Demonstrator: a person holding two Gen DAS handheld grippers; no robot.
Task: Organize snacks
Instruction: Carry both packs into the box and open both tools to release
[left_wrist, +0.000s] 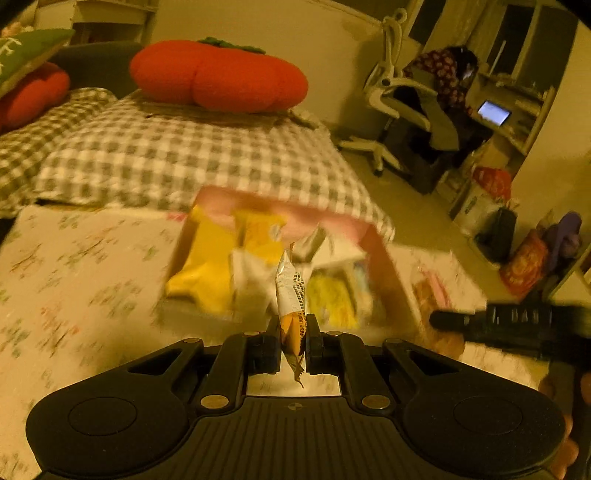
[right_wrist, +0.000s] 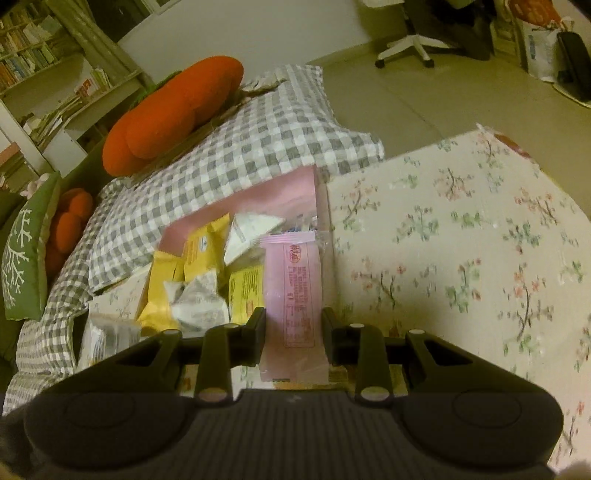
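Left wrist view: orange-and-white snack packet (left_wrist: 291, 314) pinched edge-on in the clenched left gripper (left_wrist: 293, 334), standing upright above the near edge of a pink box (left_wrist: 384, 258). Blurred yellow packets (left_wrist: 207, 266) and white packets (left_wrist: 255, 273) heaped inside the box. Box resting on a floral cloth (left_wrist: 81, 280); grey checked bedding (left_wrist: 207, 162) just behind it, with a red tomato-shaped cushion (left_wrist: 218, 75) on top. Tip of the right gripper (left_wrist: 513, 321) entering from the right edge. White office chair (left_wrist: 388, 92) and desk well apart, at the back right.

Right wrist view: flat pink snack packet (right_wrist: 295, 291) clamped between the fingers of the right gripper (right_wrist: 293, 328), its far end over the box's right side. Yellow and white packets crowded to its left.
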